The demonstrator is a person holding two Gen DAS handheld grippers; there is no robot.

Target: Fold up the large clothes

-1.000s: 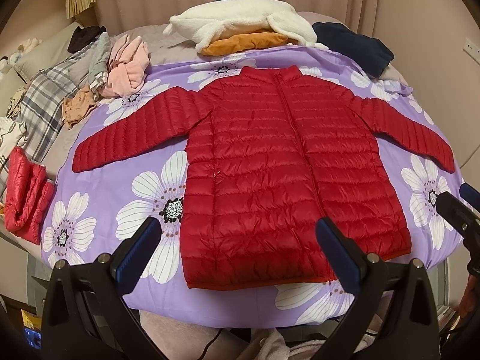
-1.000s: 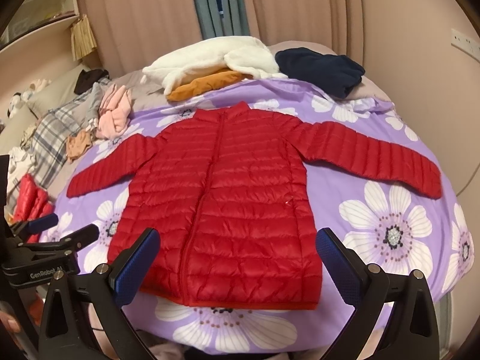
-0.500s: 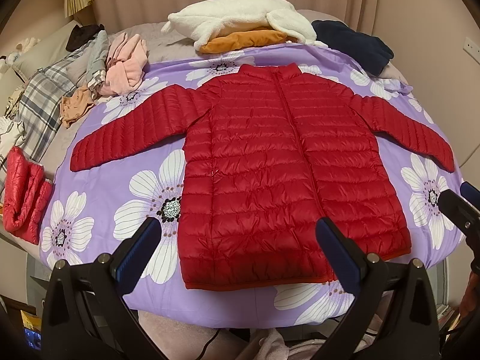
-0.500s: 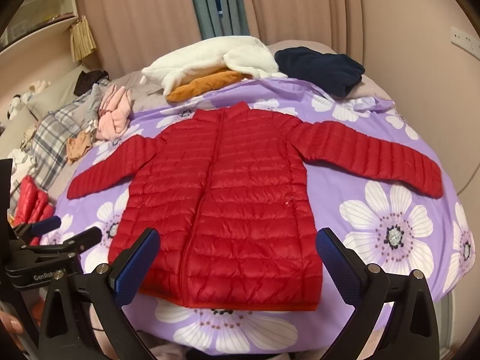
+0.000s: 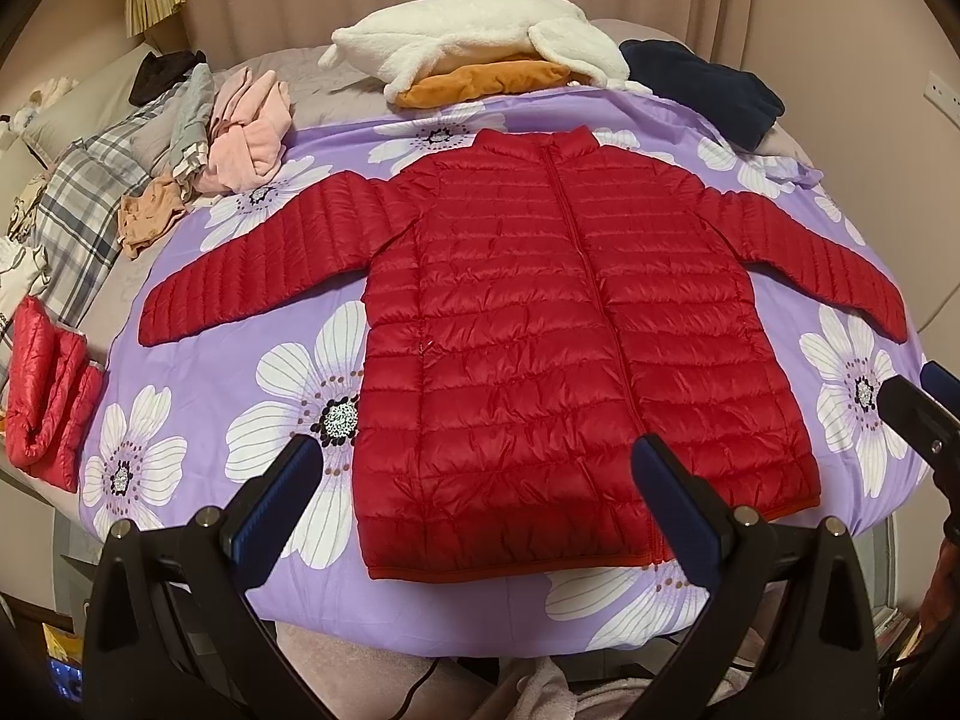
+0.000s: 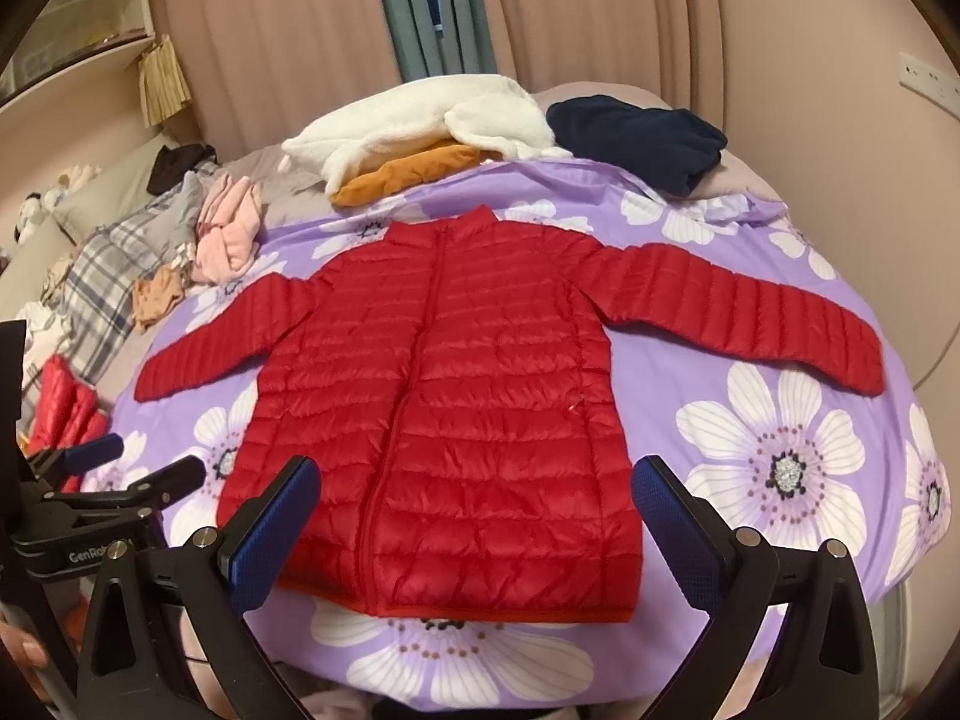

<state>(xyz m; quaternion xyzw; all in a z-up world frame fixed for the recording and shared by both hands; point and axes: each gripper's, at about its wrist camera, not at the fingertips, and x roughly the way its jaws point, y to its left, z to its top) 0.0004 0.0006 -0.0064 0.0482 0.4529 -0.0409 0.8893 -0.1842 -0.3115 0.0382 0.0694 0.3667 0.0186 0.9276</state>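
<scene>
A red quilted puffer jacket [image 5: 540, 324] [image 6: 456, 414] lies flat and zipped on a purple flowered sheet [image 5: 240, 372] [image 6: 750, 420], both sleeves spread out to the sides. My left gripper [image 5: 480, 504] hovers open above the jacket's hem, nothing between its blue-padded fingers. My right gripper [image 6: 480, 516] also stands open over the hem, empty. In the right wrist view the left gripper [image 6: 132, 468] shows at the lower left edge; the right gripper's fingers [image 5: 912, 408] show at the right edge of the left wrist view.
A folded red puffer [image 5: 48, 396] lies at the bed's left edge. Pink and plaid clothes [image 5: 240, 132] are heaped at the back left. White and orange garments [image 5: 480, 54] and a navy one [image 5: 702, 90] sit behind the collar. Curtains hang beyond.
Both grippers have drawn back and risen very slightly, so the jacket sits a little lower in the views. The jacket has not moved.
</scene>
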